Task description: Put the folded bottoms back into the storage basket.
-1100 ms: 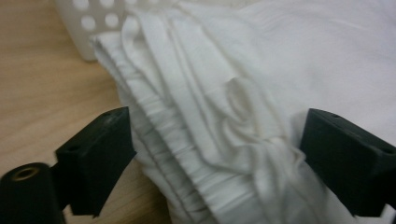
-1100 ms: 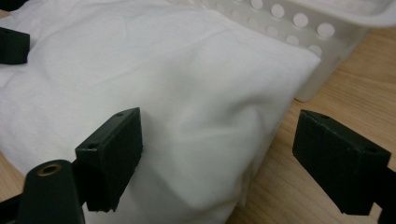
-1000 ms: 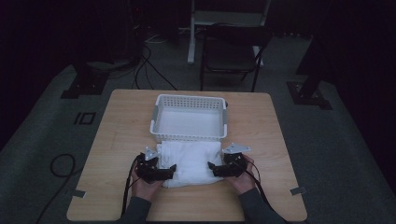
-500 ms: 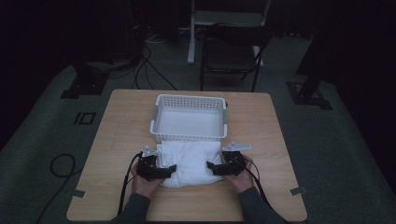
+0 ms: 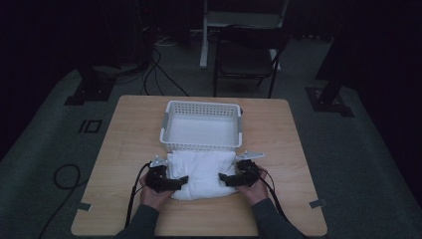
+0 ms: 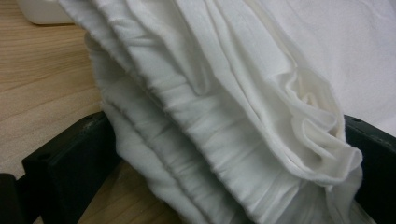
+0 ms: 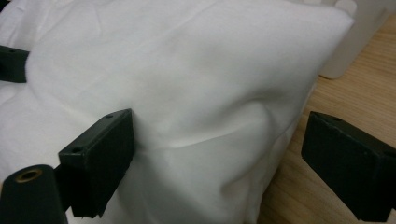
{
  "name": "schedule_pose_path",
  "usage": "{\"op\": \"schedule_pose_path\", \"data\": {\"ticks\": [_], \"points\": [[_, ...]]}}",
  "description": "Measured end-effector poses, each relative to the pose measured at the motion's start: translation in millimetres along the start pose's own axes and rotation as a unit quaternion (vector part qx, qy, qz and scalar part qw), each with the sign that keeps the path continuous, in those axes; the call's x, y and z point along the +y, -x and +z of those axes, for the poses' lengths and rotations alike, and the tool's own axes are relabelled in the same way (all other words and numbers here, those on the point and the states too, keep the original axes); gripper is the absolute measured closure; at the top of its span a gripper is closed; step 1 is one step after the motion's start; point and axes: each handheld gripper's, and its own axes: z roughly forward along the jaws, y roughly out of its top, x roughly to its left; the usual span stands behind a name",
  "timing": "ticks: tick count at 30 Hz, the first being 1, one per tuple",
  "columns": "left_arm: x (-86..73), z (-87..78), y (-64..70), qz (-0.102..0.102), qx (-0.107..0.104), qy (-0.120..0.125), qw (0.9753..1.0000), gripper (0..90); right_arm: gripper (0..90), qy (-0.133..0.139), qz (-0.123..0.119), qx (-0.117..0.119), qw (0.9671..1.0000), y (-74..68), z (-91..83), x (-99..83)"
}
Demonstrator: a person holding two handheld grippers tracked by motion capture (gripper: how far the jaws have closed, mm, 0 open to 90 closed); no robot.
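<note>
A folded white cloth (image 5: 201, 173) lies on the wooden table just in front of a white plastic basket (image 5: 201, 127), which holds nothing. My left gripper (image 5: 178, 182) is at the cloth's left end. In the left gripper view the stacked folds (image 6: 224, 116) pass between the wide-apart jaws of the left gripper (image 6: 229, 154). My right gripper (image 5: 225, 178) is at the cloth's right end. In the right gripper view the right gripper (image 7: 217, 154) is open, with one jaw resting on the cloth (image 7: 187, 74) and the other standing off its edge over bare wood.
The table (image 5: 129, 134) has bare wood to the left and right of the basket and cloth. A dark folding chair (image 5: 246, 55) stands behind the far edge. Cables (image 5: 64, 174) trail on the floor to the left.
Both grippers have edged slightly inward onto the ends of the cloth. The cloth and basket stay where they were.
</note>
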Motion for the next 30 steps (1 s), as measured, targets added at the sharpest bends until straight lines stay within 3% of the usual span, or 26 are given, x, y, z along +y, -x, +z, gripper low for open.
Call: {"op": "schedule_pose_path", "data": {"ticks": [10, 14, 18, 20, 23, 27, 30], "points": [[0.0, 0.4, 0.1, 0.001, -0.008, 0.0, 1.0, 0.7, 9.0, -0.014, 0.041, 0.042, 0.9982, 14.0, 11.1, -3.7], [0.1, -0.4, -0.2, 0.0, -0.025, -0.001, 0.9997, 5.9, 9.7, -0.01, 0.045, 0.055, 0.9974, 16.7, 12.8, -4.8], [0.4, -1.4, -0.7, -0.004, -0.037, -0.004, 0.9993, 12.6, 16.6, -0.006, 0.049, 0.08, 0.9956, 19.1, 13.5, -5.0], [1.2, -1.6, 0.5, -0.006, -0.035, -0.008, 0.9993, 15.5, 24.0, -0.002, 0.062, 0.107, 0.9923, 22.1, 14.4, -5.6], [2.3, -2.1, 0.4, -0.011, -0.046, -0.016, 0.9988, 22.7, 31.8, 0.002, 0.077, 0.122, 0.9895, 24.6, 16.4, -5.7], [1.4, -3.1, -0.2, -0.019, -0.064, -0.018, 0.9976, 34.4, 40.1, -0.002, 0.086, 0.133, 0.9874, 25.7, 17.0, -6.0], [2.1, -5.3, 4.9, -0.003, -0.054, -0.016, 0.9984, 40.9, 47.8, 0.003, 0.079, 0.134, 0.9878, 24.6, 15.3, -5.8]]}}
